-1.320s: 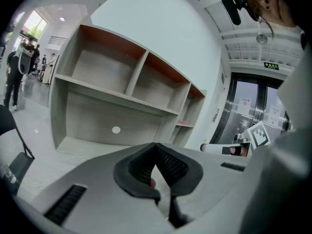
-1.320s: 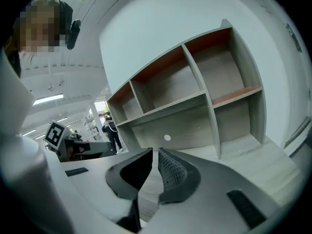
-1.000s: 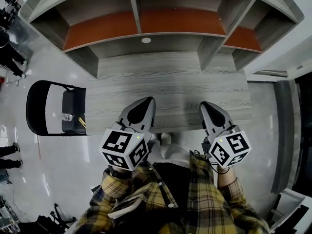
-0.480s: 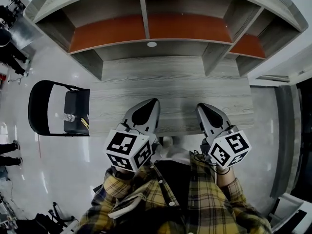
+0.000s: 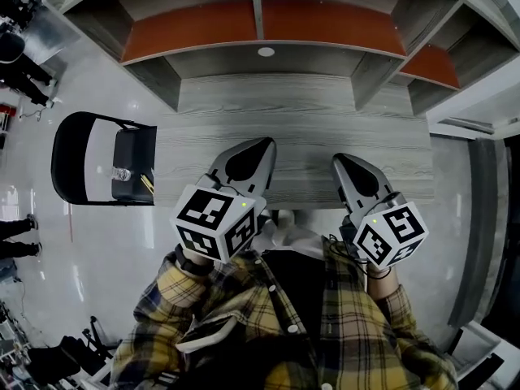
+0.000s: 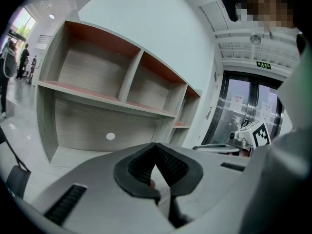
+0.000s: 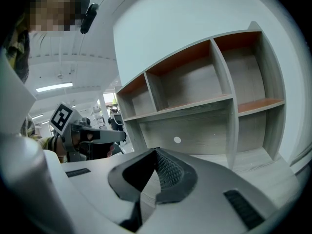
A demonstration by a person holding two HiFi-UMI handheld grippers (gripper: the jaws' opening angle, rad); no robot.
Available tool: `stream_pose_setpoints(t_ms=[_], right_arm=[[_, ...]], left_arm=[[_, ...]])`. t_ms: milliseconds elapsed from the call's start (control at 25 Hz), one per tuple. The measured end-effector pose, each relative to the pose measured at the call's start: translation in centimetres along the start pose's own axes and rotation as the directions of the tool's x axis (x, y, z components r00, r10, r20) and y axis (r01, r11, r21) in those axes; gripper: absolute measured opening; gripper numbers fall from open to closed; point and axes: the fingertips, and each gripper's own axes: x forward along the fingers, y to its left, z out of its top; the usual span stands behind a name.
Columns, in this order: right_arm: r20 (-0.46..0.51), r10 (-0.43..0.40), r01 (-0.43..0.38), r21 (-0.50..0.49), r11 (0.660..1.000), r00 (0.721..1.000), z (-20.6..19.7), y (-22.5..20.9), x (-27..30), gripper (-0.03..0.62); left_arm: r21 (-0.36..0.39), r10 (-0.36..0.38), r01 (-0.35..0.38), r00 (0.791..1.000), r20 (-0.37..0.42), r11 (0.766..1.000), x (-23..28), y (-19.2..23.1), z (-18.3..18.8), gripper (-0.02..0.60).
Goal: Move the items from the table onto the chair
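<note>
**Head view.** The left hand-held gripper (image 5: 265, 145) and the right hand-held gripper (image 5: 340, 160) are hovering side by side over the near edge of the grey wood-grain worktop (image 5: 301, 124), both pointing toward the shelf unit (image 5: 260, 27) behind it. The chair (image 5: 77, 169) is standing just beside the left end of the worktop. The items (image 5: 130, 177) are lying on its black seat: one clear piece and one yellow-orange piece, too small to identify. The person is wearing a plaid shirt (image 5: 244, 315).

**Left gripper view.** The left hand-held gripper (image 6: 156, 146) is holding its jaws together, with the ribbed pads meeting at the tips. It is facing the shelf unit (image 6: 112, 96), above the worktop (image 6: 61, 156).

**Right gripper view.** The right hand-held gripper (image 7: 156, 152) is likewise keeping its jaws closed tip to tip, clamping no object. It is pointing at the shelf unit (image 7: 195, 96) across the worktop (image 7: 256, 160).
</note>
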Motion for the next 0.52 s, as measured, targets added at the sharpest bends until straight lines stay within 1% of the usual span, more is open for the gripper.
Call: stream_pose_setpoints(t_ms=[80,120,240,320,520], right_arm=[[-0.002,-0.005,0.005,-0.002,1.000,1.000,-0.1,-0.1,-0.1,0.017],[-0.001,-0.008,0.008,-0.004,1.000,1.000,-0.1,-0.1,-0.2,0.017],[-0.002,-0.010,0.010,-0.001,1.000,1.000,-0.3,-0.1,-0.4,0.017],[-0.003,-0.009,0.009,0.002,1.000,1.000,-0.4,-0.1,-0.6,0.017],[-0.001,-0.011,0.011,0.005,1.000,1.000,-0.7,0.0,-1.1,0.017]], left_arm=[[0.003,-0.006,0.006,1.000,-0.002,1.000,0.0,0.4,0.0,0.002],[0.017,-0.004,0.004,1.000,-0.003,1.000,0.0,0.6,0.1,0.003],[0.079,0.012,-0.011,1.000,-0.012,0.997,-0.2,1.0,0.0,0.002],[0.107,0.011,-0.008,1.000,-0.025,0.994,-0.2,1.0,-0.2,0.003],[0.106,-0.023,0.030,0.998,-0.061,0.994,0.0,0.4,-0.9,0.002]])
